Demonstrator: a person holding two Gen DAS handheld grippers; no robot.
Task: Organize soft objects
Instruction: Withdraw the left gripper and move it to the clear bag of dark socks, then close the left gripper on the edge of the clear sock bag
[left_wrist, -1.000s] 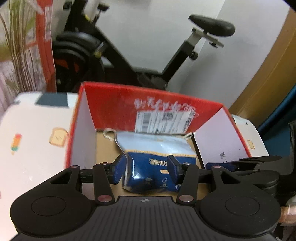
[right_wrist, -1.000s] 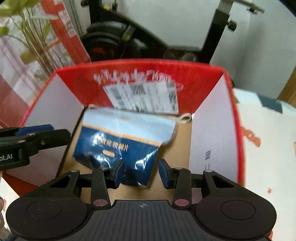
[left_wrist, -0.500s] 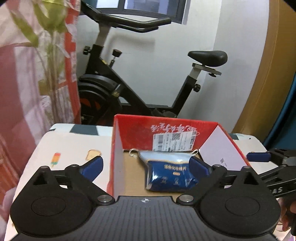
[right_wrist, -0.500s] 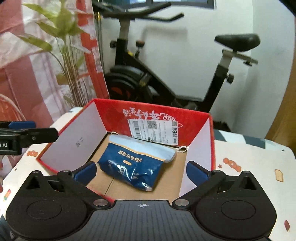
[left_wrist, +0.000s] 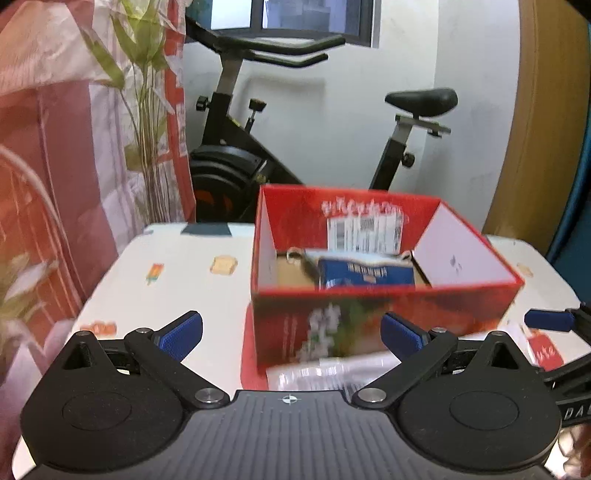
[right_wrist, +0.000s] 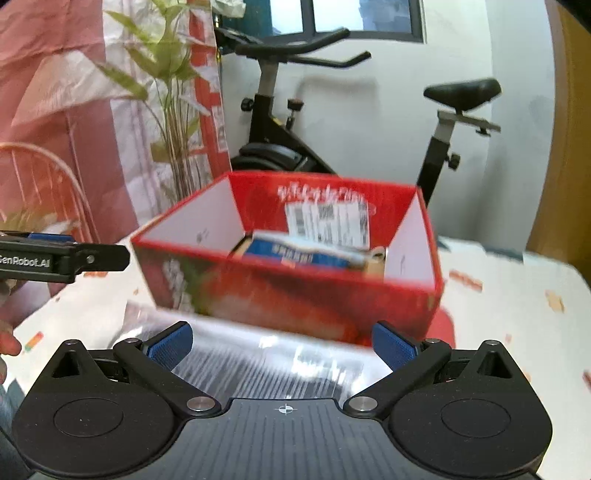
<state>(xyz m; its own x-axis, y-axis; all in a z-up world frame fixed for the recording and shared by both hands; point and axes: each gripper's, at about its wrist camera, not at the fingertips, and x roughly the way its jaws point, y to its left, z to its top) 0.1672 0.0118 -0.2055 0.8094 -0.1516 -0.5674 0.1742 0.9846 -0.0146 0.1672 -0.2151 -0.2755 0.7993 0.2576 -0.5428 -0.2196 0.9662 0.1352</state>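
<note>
A red cardboard box (left_wrist: 384, 295) sits toward the far edge of the white counter (left_wrist: 177, 280) — a blue pouch (left_wrist: 365, 273) lies inside. Left claw (left_wrist: 291, 334) and right claw (right_wrist: 282, 345) both gape wide, empty, near a clear plastic packet (right_wrist: 258, 354).

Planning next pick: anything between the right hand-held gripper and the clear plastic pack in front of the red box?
Nothing visible. The clear plastic pack lies on the table directly ahead of the open right hand-held gripper. Beyond the pack stands the red box, whose near wall it would have to clear; a blue pouch lies inside.
</note>
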